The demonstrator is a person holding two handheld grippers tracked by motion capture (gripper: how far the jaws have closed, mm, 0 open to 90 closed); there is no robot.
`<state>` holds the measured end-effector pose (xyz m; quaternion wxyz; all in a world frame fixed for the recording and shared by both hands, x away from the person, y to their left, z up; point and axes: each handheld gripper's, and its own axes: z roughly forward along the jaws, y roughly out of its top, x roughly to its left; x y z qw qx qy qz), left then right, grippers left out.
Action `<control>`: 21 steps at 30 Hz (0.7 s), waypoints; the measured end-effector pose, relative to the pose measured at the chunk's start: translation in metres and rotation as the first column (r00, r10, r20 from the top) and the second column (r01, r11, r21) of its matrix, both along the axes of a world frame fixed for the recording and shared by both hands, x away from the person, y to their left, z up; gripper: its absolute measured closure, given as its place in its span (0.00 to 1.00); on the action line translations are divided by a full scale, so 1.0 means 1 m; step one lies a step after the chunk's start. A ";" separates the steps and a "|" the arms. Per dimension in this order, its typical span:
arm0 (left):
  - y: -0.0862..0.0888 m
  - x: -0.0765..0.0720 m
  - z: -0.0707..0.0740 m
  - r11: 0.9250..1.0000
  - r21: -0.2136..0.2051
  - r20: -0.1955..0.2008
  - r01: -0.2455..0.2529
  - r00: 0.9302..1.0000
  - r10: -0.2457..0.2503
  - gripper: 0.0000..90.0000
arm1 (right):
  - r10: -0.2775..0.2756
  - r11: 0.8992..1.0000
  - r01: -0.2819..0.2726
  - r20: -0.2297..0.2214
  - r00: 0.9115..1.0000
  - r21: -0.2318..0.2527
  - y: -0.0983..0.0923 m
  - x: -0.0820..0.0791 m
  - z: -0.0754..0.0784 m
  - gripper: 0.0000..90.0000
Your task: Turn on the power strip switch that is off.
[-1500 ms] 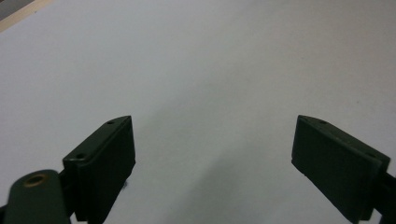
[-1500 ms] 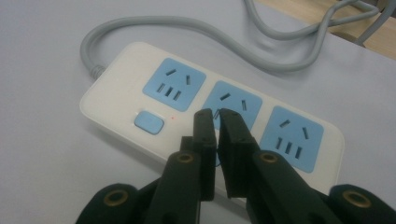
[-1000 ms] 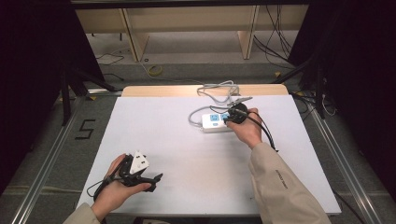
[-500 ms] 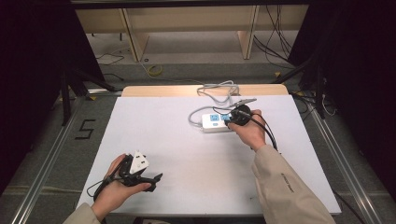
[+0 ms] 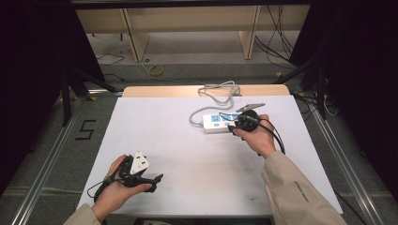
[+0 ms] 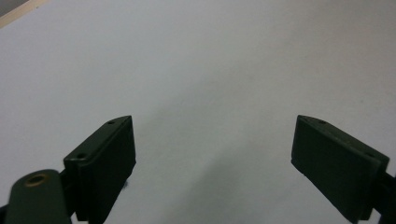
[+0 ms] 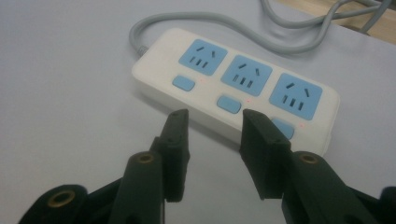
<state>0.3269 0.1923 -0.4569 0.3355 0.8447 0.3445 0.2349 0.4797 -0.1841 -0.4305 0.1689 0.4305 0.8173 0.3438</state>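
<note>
Third blue switch [image 7: 283, 128] — half behind jaws

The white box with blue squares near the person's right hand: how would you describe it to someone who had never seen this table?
On the white table top, look toward the far edge, just ahead of the right claw. There lies a white plastic power strip with a grey cable curling away behind it. Three blue socket faces in a row, each with a small blue button beside it, mark it out.
</note>
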 end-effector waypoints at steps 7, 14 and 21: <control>0.001 0.000 0.000 1.000 0.000 -0.002 -0.001 1.000 0.001 0.15 | 0.024 0.999 -0.024 0.001 1.000 0.027 -0.005 -0.016 0.001 0.66; 0.001 0.000 0.000 1.000 -0.002 -0.003 -0.003 1.000 0.003 0.15 | 0.036 0.998 -0.036 0.001 0.999 0.043 -0.009 -0.027 0.002 0.65; 0.001 0.000 0.000 1.000 -0.001 -0.004 -0.004 1.000 0.004 0.15 | 0.043 0.997 -0.043 0.001 0.999 0.061 -0.013 -0.039 0.002 0.61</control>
